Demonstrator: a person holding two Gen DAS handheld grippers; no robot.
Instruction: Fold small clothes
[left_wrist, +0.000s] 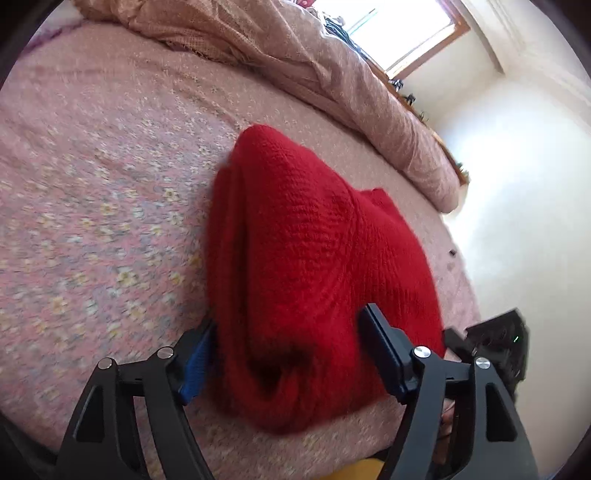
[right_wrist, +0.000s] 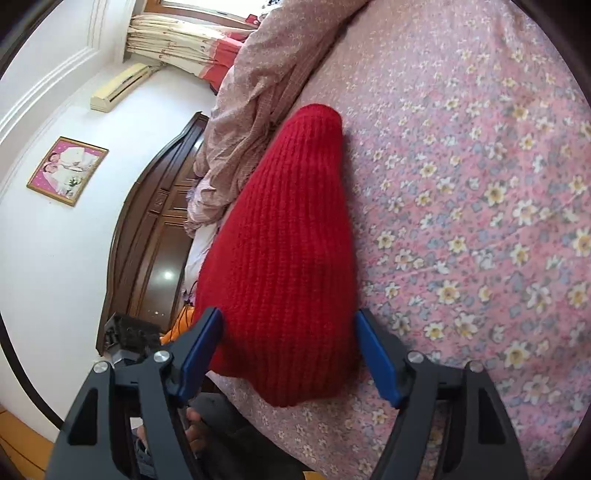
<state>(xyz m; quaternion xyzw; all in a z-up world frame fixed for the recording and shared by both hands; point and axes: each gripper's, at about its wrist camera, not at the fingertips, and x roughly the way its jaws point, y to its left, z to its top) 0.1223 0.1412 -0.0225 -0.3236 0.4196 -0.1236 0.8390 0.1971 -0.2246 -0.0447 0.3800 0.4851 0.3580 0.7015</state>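
We have the red knitted garment (left_wrist: 295, 258) lying bunched on the bed (left_wrist: 92, 184), and both tools stand spread wide around its near end without pinching it. Our left tool (left_wrist: 288, 343) has its fingers parted on either side of the knit; the left finger (left_wrist: 195, 365) sits right against the garment's folded edge, while the right finger (left_wrist: 380, 350) lies over the wool, and whether it presses the fabric we cannot tell. Ahead of this tool the garment rises in a rounded hump and tapers away from us; to its left the floral sheet runs broad and bare, and beyond it a rumpled quilt (left_wrist: 314, 62) lines the far side of the bed. To the right the mattress edge falls off close by, with pale floor past it. Our right tool (right_wrist: 290, 343) is likewise wide apart, its two blue pads (right_wrist: 376, 362) flanking the ribbed garment (right_wrist: 288, 240) with a sliver of gap on each side. To this tool's right the sheet (right_wrist: 480, 184) stretches open; to its left the bed's edge is near, with a dark wooden headboard (right_wrist: 147, 229) and the other tool's black body (right_wrist: 125, 332) just beside it.
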